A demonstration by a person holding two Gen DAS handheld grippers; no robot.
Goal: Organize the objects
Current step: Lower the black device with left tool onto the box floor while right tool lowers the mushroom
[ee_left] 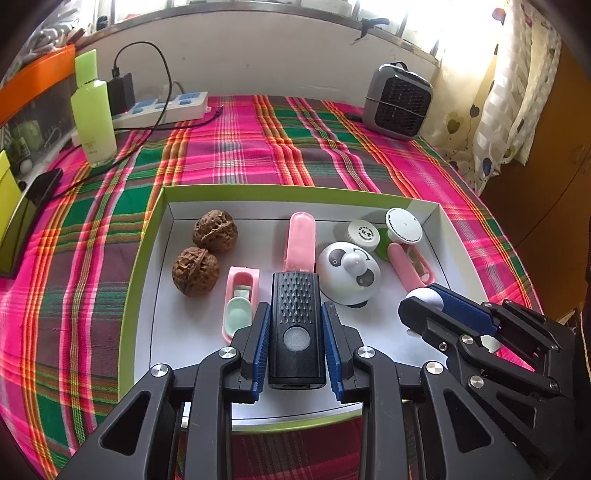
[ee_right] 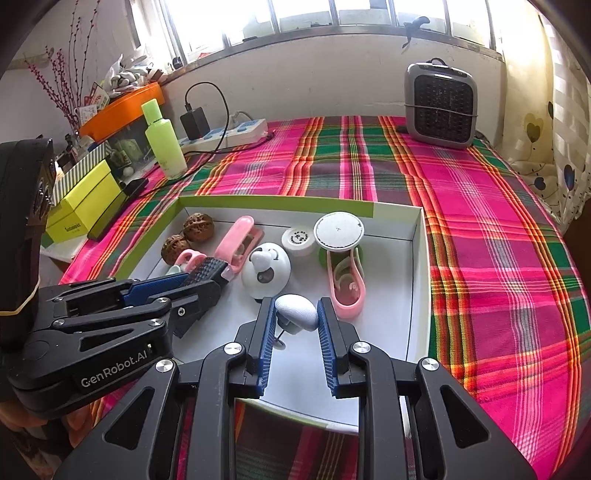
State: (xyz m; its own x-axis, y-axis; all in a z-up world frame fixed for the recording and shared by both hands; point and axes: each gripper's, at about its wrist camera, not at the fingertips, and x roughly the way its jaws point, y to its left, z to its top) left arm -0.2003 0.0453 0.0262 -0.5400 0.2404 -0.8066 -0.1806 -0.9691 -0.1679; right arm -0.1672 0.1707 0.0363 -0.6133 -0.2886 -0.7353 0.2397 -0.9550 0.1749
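Pinching a stiff black flashlight (ee_left: pixel 295 325) by its flat sides over the near part of the box (ee_left: pixel 140 251), the left hand-held gripper (ee_left: pixel 296 345) looks secure, while the right hand-held gripper (ee_right: pixel 296 325) clamps a small, smooth, probably slippery white knob (ee_right: pixel 297 312) near the box's right side.

Bright daylight from the overexposed window (ee_right: pixel 332 14); sharp focus, fisheye-warped dark corners.
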